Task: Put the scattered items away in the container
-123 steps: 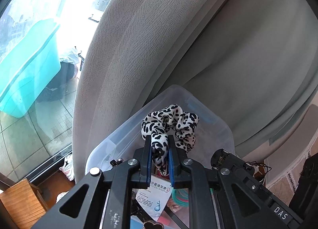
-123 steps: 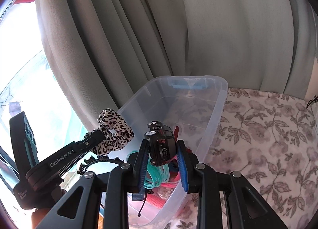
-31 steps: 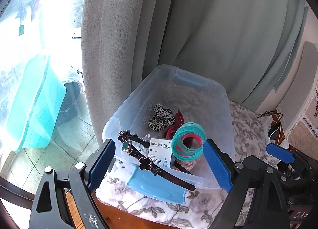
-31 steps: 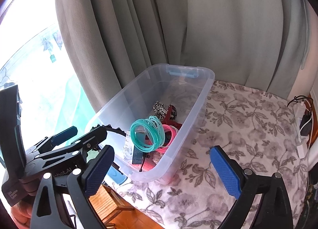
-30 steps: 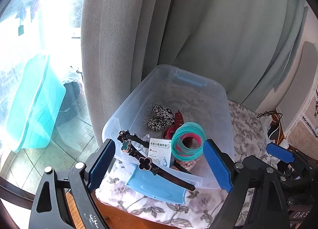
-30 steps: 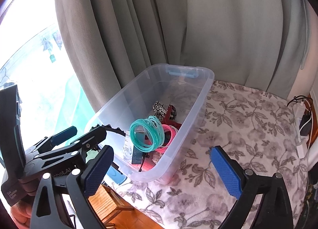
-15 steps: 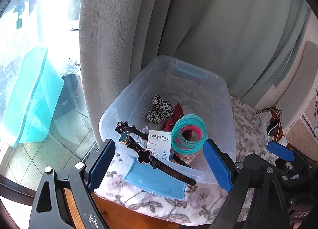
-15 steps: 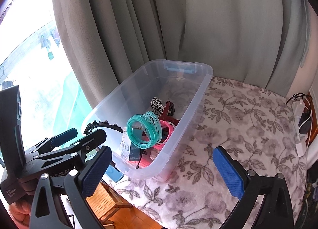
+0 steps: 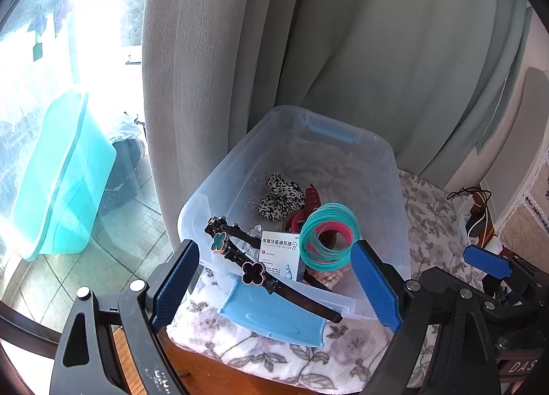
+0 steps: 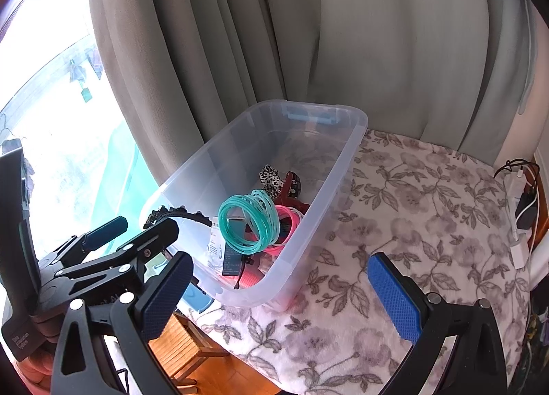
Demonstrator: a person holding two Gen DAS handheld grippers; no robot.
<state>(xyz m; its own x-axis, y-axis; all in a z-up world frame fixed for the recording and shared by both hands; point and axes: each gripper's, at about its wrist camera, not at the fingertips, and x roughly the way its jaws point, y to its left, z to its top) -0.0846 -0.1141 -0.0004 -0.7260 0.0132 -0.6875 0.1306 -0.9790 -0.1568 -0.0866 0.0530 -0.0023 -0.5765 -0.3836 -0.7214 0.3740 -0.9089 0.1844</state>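
The clear plastic box (image 9: 394,168) sits on the flowery blanket (image 10: 429,210) next to the curtain (image 9: 343,35), and the little things are lying inside it. Both tongs are wide and hold nothing: the left tongs (image 9: 274,287) hang near the front of the box, and the right tongs (image 10: 279,295) hang over the blanket beside it. The spotty hair tie (image 9: 279,196) is soft and squashy, so I think it is easy to pinch anywhere in its fat middle. The green rings (image 9: 329,235) and pink rings (image 10: 291,220) look light, thin and slippery, so it seems best to pinch the whole bunch on one side. The black hairband (image 9: 254,270) with clover shapes sticks out over the front edge; it looks stiff and bendy, and I would grab its plain band, not the shiny clovers. The small white paper box (image 9: 279,254) looks light and could crush if squeezed hard. A blue lid clip (image 9: 271,314) hangs at the front of the box
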